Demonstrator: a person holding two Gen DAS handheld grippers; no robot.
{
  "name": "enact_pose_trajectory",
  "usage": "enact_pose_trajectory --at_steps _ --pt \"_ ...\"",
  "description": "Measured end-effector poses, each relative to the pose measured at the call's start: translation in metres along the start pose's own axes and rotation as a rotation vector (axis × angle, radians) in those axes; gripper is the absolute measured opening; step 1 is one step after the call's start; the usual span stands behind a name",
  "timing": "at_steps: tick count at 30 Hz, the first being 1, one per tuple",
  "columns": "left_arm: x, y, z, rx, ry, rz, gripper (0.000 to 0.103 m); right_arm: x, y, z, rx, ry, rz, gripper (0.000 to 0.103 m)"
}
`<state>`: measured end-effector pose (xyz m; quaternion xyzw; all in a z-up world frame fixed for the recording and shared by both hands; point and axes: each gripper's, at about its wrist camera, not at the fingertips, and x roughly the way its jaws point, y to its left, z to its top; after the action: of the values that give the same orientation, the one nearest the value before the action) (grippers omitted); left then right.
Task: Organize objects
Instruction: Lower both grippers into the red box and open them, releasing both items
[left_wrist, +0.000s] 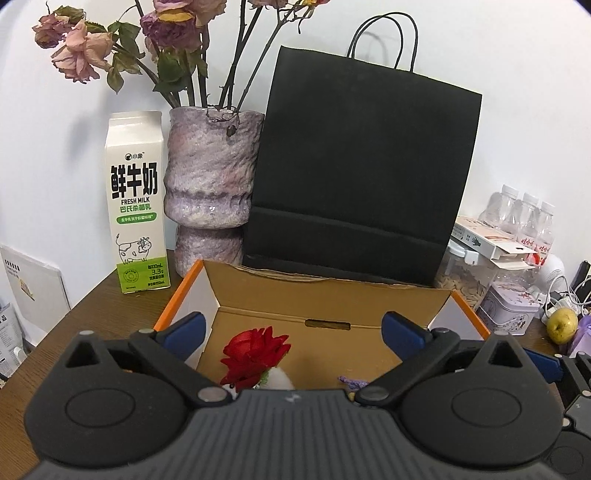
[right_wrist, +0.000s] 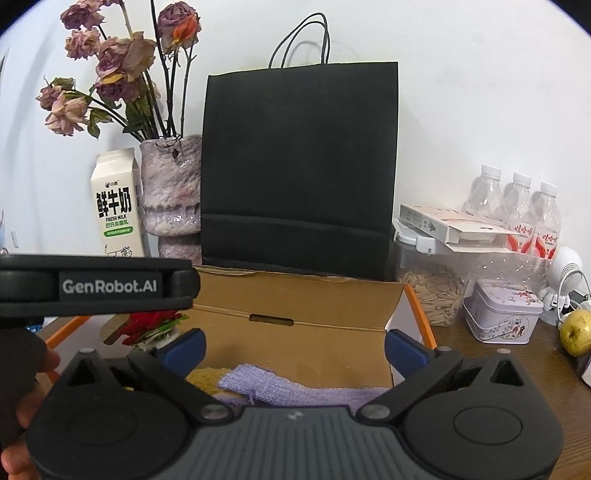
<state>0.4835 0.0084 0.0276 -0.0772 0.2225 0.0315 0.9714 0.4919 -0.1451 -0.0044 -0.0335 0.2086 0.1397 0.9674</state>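
Observation:
An open cardboard box (left_wrist: 325, 295) with orange edges stands on the brown table, and both grippers hover over its near side. My left gripper (left_wrist: 295, 328) is open, its blue pads spread wide. Below it in the box lies a red artificial rose (left_wrist: 255, 352) with a white base. My right gripper (right_wrist: 295, 345) is open too, with nothing between its fingers. Under it in the box (right_wrist: 295, 299) lie a lilac knitted cloth (right_wrist: 280, 387) and a yellow one (right_wrist: 207, 378). The rose (right_wrist: 147, 325) shows at the left, partly behind the left gripper's body (right_wrist: 96, 284).
A black paper bag (left_wrist: 362, 173) stands right behind the box. Left of it are a vase of dried roses (left_wrist: 210, 192) and a milk carton (left_wrist: 136, 203). Right of the box: a seed jar (right_wrist: 432, 291), a tin (right_wrist: 502, 314), bottles (right_wrist: 517, 214), an apple (right_wrist: 576, 336). A hand (right_wrist: 22, 387) shows at left.

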Motion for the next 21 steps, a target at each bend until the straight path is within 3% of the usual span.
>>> enact_pose_trajectory --at_steps 12,21 --pt "-0.012 0.002 0.003 -0.001 -0.026 0.003 0.103 -0.007 0.000 0.002 0.005 -0.004 0.001 0.103" --pt "-0.044 0.004 0.000 0.004 -0.074 0.011 0.103 -0.032 0.005 0.002 -0.014 -0.033 0.023 0.103"
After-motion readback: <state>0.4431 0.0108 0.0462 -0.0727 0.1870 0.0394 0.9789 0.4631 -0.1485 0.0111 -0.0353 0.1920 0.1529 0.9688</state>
